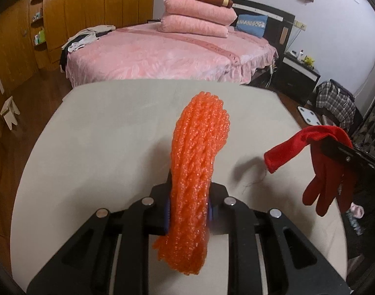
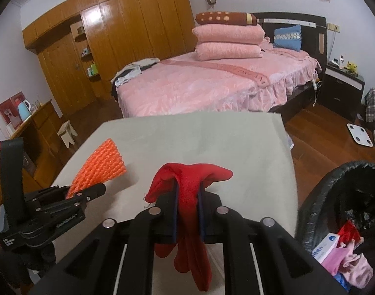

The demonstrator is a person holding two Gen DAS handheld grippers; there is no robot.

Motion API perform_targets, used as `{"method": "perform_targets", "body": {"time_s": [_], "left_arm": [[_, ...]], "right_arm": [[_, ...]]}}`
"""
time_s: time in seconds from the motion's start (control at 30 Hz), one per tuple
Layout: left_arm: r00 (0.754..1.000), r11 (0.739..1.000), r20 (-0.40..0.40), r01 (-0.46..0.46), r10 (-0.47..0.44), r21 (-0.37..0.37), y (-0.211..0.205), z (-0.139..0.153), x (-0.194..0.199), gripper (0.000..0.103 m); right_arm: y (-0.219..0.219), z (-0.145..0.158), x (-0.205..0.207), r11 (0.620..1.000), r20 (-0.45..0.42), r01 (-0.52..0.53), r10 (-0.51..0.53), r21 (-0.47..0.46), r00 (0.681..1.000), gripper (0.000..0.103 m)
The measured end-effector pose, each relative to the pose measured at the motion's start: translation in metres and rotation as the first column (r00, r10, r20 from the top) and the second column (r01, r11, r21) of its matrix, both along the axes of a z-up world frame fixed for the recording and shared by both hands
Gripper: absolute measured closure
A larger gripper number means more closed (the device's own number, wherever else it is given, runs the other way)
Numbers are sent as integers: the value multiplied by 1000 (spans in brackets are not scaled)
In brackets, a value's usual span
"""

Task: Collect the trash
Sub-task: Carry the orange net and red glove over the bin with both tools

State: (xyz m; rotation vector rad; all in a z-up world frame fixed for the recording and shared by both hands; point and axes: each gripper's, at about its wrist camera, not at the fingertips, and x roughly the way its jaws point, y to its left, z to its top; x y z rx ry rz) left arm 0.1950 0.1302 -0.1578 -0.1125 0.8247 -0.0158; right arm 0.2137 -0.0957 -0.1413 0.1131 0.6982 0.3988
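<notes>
While both pairs of tongs hang above the grey table (image 1: 101, 123), we see the left gripper (image 1: 188, 211) pinching an orange foam net sleeve (image 1: 197, 152), bumpy and woven, standing up between its blue pads. The right gripper (image 2: 188, 211) is clamped on a soft red glove (image 2: 190, 191), whose fingers droop below the jaws. Only the right wrist view shows the black-lined trash bin (image 2: 317, 196) beside the table, holding pink cloth and a small box.
</notes>
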Motion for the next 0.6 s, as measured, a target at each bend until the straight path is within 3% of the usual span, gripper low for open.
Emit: {"method": "perform_targets", "body": {"time_s": [0.2,0.6], "left_arm": [[1000,1000,27,9,-8,-29,-14,25,-11,83],[995,998,82,63,-62,-12,-49,69,-33,83]], "right_arm": [[-11,27,-14,1000,45,5,-6,14,999,90],[-35,66,-41,999,112,24,-28,32,993,90]]}}
